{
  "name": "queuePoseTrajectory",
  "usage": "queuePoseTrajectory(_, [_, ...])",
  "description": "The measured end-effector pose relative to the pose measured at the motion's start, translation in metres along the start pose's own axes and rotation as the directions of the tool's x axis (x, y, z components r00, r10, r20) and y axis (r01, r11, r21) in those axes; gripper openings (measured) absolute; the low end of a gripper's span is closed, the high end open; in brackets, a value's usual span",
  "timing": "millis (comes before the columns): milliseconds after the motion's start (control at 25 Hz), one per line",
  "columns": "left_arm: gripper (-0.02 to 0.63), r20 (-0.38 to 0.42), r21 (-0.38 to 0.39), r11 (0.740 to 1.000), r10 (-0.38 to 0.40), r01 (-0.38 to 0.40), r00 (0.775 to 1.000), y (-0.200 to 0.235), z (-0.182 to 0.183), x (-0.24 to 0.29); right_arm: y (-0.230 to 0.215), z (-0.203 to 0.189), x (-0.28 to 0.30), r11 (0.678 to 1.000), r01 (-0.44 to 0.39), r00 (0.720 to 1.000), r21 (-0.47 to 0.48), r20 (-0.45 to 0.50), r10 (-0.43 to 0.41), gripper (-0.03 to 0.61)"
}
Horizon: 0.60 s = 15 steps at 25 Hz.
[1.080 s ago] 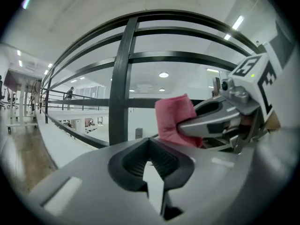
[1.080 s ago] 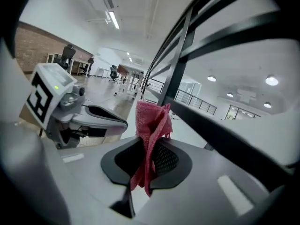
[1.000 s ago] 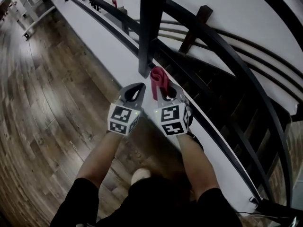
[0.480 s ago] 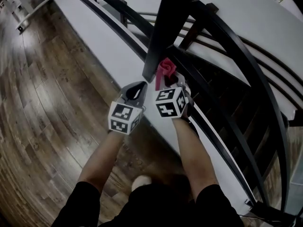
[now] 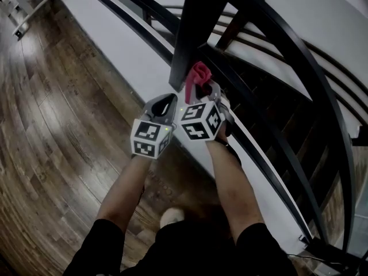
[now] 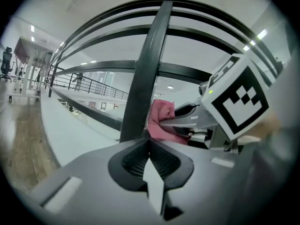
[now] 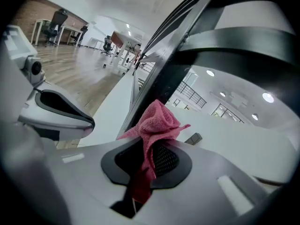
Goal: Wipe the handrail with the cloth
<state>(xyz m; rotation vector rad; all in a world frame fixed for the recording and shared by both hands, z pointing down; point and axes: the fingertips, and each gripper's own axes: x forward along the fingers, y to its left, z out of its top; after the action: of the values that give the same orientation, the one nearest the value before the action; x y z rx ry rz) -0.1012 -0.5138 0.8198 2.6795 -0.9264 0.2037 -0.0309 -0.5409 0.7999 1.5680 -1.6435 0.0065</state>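
A pink cloth (image 5: pixel 197 76) sticks up bunched from my right gripper (image 5: pixel 201 91), which is shut on it; the right gripper view shows the cloth (image 7: pixel 152 128) pinched between the jaws. The cloth sits right beside a thick black post (image 5: pixel 195 33) of the railing, touching or nearly touching it. The dark curved handrail (image 5: pixel 313 79) runs above and to the right. My left gripper (image 5: pixel 164 103) is shut with nothing in it, close to the left of the right one; in the left gripper view its closed jaws point at the post (image 6: pixel 145 78) and the cloth (image 6: pixel 161 121).
A white ledge (image 5: pixel 115 50) runs along the foot of the railing. Wooden floor (image 5: pixel 52 131) lies to the left. Dark stair treads (image 5: pixel 259 114) drop away beyond the rails. The person's foot (image 5: pixel 171 216) shows below.
My right gripper has risen and moved forward with the cloth, bringing it up against the black post. The left gripper stayed beside it, shut.
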Motion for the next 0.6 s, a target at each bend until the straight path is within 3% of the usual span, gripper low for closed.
queuePoseTrajectory(280, [0.000,-0.004,0.000,1.000,-0.005,0.005,1.000,-0.006,-0.001,-0.004,-0.002,-0.018,-0.021,0.999,-0.009,0.999,0.044,-0.031,0.011,0.040])
queuePoseTrajectory(440, [0.000,-0.011,-0.067,0.998,-0.018,0.018,1.000,-0.022,-0.012,-0.006,-0.009,-0.040,-0.038,0.996,-0.012,0.999,0.089,-0.048,0.017,0.040])
queuePoseTrajectory(600, [0.000,-0.039,-0.039,0.998,-0.054,0.053,0.998,-0.047,-0.016,-0.004,-0.018,-0.062,-0.053,0.992,-0.010,0.998,0.129,-0.068,0.019,0.040])
